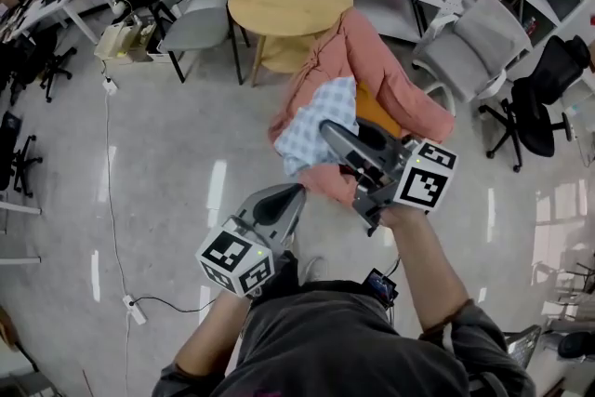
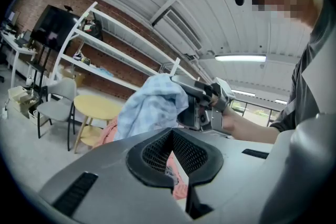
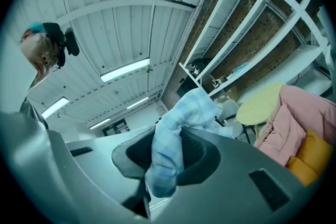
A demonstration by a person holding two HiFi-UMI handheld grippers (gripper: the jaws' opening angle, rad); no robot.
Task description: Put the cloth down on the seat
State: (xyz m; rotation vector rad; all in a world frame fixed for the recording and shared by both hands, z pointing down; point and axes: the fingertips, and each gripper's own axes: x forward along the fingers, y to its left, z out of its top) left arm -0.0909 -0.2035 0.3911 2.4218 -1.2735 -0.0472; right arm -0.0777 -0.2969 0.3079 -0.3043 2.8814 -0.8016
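Observation:
A light blue checked cloth (image 1: 316,127) hangs bunched from my right gripper (image 1: 337,142), which is shut on it just in front of the chair. In the right gripper view the cloth (image 3: 184,113) fills the gap between the pads. The chair's orange seat (image 1: 376,112) is partly covered by a pink jacket (image 1: 372,60) draped over its back; the cloth hangs at the seat's near left edge. My left gripper (image 1: 284,200) is lower and nearer, jaws together and empty. From the left gripper view I see the cloth (image 2: 149,107) and the right gripper (image 2: 202,99) ahead.
A round wooden table (image 1: 290,0) stands behind the chair, with a grey chair (image 1: 195,0) to its left. A white office chair (image 1: 474,42) and a black one (image 1: 544,93) are at the right. A cable with a power strip (image 1: 135,310) lies on the floor.

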